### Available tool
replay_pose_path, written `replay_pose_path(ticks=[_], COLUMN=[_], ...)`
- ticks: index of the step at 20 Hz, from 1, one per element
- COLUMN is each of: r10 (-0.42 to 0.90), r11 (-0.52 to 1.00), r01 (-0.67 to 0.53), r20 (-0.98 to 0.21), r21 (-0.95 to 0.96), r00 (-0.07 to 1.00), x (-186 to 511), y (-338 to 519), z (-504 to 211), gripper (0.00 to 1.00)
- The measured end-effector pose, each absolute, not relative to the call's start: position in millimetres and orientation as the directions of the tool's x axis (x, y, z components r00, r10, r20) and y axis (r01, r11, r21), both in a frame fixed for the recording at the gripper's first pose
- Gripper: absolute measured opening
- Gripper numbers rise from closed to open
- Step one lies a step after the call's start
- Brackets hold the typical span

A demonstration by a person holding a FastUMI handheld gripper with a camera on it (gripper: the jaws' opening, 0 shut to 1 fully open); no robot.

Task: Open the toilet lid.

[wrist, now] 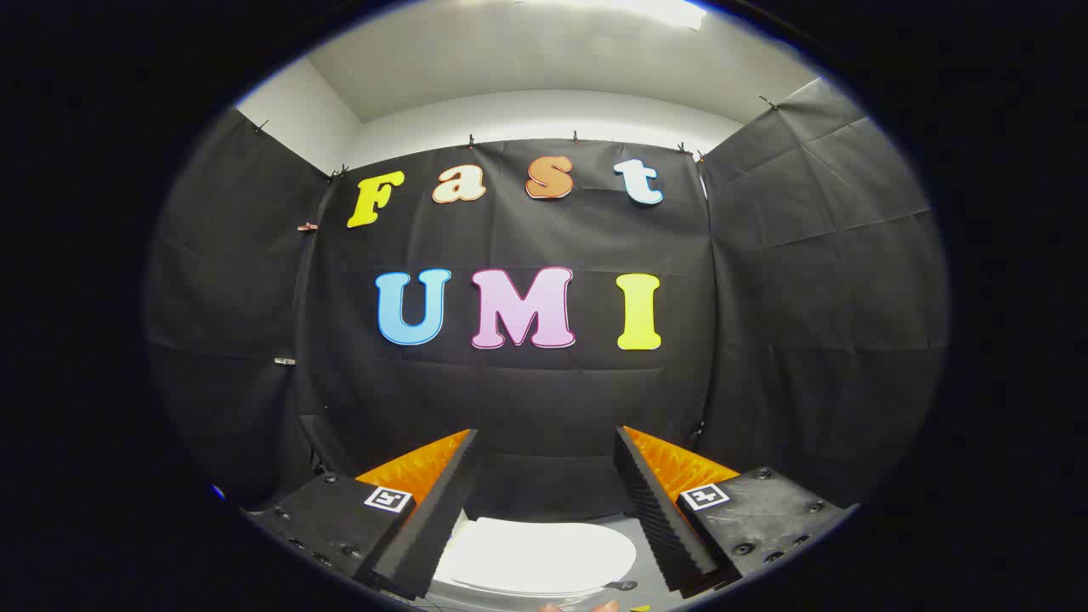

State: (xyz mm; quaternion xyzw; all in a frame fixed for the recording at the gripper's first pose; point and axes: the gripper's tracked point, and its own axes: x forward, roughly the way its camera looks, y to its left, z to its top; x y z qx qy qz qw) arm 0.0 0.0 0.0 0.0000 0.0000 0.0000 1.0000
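Note:
A white toilet lid (544,554) lies flat and closed, low down between and below my two fingers. My gripper (546,446) stands open, its fingers wide apart with nothing held, raised above the lid and pointing toward the booth's back wall. The front part of the lid is partly hidden behind the fingers (438,510). I cannot see the toilet's bowl or base.
Black cloth walls (527,391) close in the booth at the back and on both sides, with a white wall and ceiling above. A grey surface (629,578) shows beside the lid. A fingertip of a person's hand (578,607) peeks in just below the lid.

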Motion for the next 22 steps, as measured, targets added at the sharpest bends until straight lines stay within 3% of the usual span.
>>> replay_pose_path(ticks=[22], r10=[0.075], r11=[0.996], r01=[-0.069], r20=[0.095], r21=[-0.061], r00=[0.993], x=[-5], y=[-31], z=[-15], gripper=[0.98])
